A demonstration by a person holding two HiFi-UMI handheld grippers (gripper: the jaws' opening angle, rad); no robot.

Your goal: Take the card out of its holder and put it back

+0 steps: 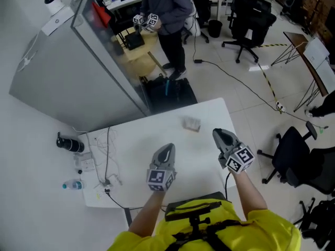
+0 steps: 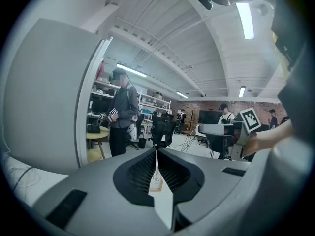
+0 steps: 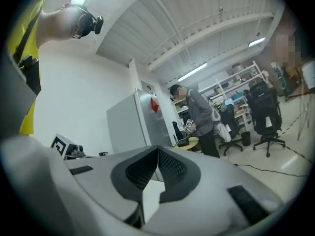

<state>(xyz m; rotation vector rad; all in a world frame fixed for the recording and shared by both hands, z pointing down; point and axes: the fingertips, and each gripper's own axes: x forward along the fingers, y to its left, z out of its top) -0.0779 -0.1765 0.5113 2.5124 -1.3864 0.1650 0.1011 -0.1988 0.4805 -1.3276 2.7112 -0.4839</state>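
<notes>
Grey left claw point(image 1: 168, 147), right claw point(image 1: 218, 133) closed, empty; right gripper view misses card holder point(image 1: 191, 123).

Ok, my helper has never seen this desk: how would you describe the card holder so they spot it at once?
Start at the white table before the person in yellow. The card holder is the small, pale, see-through piece near the table's far edge. Unlike the black cylinder, bottle and cables bunched at the left end, it lies alone on bare tabletop.
</notes>
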